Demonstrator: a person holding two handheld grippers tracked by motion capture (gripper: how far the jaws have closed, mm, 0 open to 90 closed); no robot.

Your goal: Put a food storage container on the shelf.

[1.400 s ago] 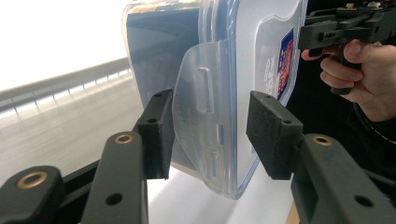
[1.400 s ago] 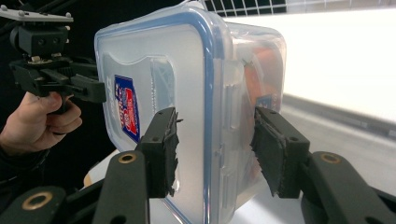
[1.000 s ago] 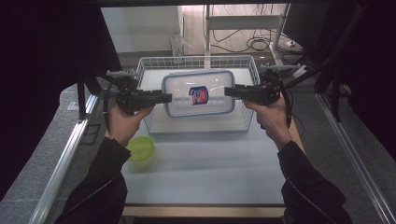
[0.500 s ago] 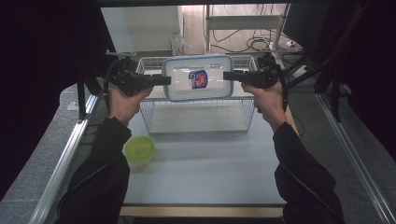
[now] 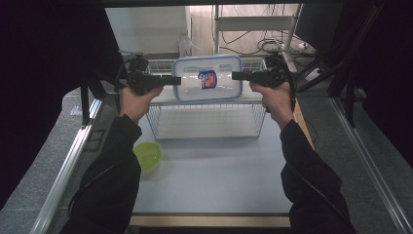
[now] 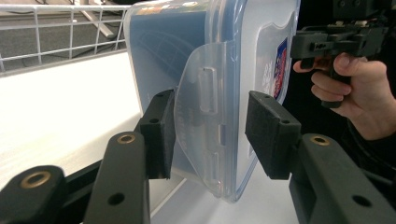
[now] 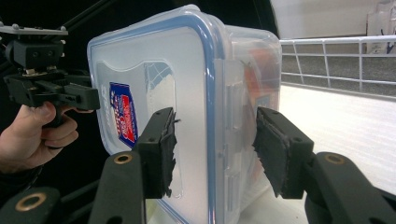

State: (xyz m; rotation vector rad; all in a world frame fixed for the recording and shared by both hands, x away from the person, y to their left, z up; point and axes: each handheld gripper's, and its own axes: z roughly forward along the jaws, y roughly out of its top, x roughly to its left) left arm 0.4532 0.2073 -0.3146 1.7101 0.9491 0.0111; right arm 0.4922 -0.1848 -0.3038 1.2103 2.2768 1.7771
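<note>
Claws (image 5: pixel 176 79) (image 5: pixel 235 75) grip container (image 5: pixel 208 78) (by its ends).

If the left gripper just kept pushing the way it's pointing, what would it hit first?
The clear container it already grips at one end. Beyond that, probably the right gripper, which points back at it from the opposite end, though exact alignment is hard to judge.

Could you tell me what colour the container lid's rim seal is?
Blue, clearest in the right gripper view, on the clear plastic container.
</note>
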